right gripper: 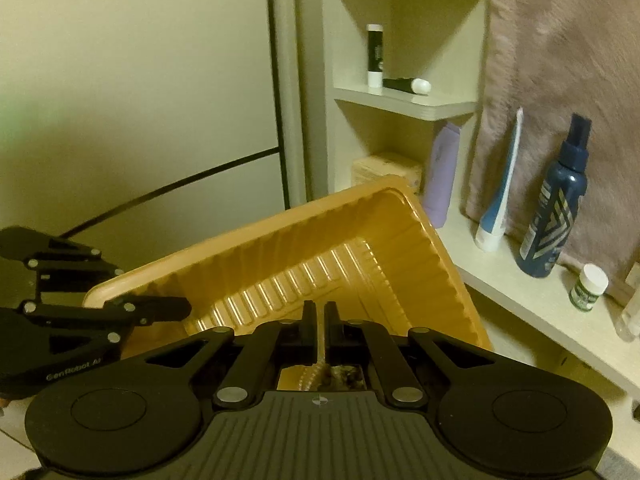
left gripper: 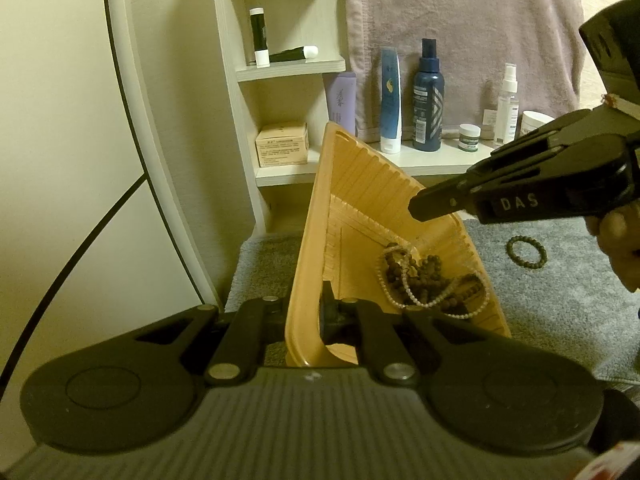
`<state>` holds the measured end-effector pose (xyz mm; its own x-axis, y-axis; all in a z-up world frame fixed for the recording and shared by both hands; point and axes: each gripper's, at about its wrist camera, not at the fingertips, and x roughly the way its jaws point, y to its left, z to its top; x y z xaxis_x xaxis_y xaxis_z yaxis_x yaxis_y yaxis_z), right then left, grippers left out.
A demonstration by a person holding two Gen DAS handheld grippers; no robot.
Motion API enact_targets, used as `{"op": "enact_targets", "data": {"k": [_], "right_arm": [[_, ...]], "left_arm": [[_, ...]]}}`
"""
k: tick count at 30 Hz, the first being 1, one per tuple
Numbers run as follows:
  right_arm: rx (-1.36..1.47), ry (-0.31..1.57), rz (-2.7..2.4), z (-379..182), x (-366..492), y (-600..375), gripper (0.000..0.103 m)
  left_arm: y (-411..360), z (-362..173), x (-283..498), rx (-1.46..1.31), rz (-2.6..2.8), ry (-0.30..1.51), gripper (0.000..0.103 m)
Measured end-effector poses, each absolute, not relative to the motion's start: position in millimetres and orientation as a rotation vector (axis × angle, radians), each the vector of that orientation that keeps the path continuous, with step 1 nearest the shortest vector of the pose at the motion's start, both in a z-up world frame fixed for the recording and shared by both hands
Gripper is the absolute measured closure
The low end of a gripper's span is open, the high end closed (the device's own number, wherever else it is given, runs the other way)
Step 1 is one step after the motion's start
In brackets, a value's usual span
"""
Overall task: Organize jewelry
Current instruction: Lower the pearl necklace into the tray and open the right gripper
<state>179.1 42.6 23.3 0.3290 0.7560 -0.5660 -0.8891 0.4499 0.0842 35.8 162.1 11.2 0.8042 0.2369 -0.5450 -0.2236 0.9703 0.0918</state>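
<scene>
An orange ribbed plastic tray (left gripper: 360,200) is held tilted up off the grey mat. My left gripper (left gripper: 308,320) is shut on the tray's near rim. My right gripper (right gripper: 319,320) is shut on the tray's (right gripper: 320,240) opposite rim; it shows from the side in the left wrist view (left gripper: 436,200). Dark bead bracelets (left gripper: 428,276) and clear bead strands (left gripper: 396,264) lie heaped in the tray's low corner. One dark bead bracelet (left gripper: 526,252) lies alone on the grey mat (left gripper: 560,300), to the right of the tray.
A white shelf unit (left gripper: 288,68) with two black-and-white tubes (left gripper: 258,36) and a small box (left gripper: 282,146) stands behind. A lilac tube (left gripper: 342,100), blue tube (left gripper: 390,100), dark spray bottle (left gripper: 428,96), clear spray bottle (left gripper: 507,104) and small jars (left gripper: 469,138) line the ledge before a towel (left gripper: 460,20).
</scene>
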Motion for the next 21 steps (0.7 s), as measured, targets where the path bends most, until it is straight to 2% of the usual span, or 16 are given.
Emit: {"op": "enact_targets", "data": {"k": [2, 5, 7, 10, 21], "right_arm": [[-0.231, 0.580, 1.068, 23.6, 182.3, 38.2, 0.100], [-0.196, 0.570, 1.037, 26.9, 187.0, 27.7, 0.094], [-0.169, 0.561, 1.014, 30.0, 190.3, 16.9, 0.082], [-0.112, 0.551, 0.969, 34.8, 194.7, -3.1, 0.073], [0.010, 0.526, 0.745, 28.0, 189.8, -85.5, 0.067]], "left_arm": [[162.6, 11.1, 36.0, 0.023, 0.246, 0.587, 0.097], [162.7, 11.0, 36.2, 0.024, 0.248, 0.588, 0.097], [162.6, 11.0, 36.2, 0.024, 0.248, 0.588, 0.097], [163.1, 10.8, 36.1, 0.023, 0.249, 0.589, 0.097], [162.3, 10.4, 37.1, 0.028, 0.252, 0.589, 0.097]]}}
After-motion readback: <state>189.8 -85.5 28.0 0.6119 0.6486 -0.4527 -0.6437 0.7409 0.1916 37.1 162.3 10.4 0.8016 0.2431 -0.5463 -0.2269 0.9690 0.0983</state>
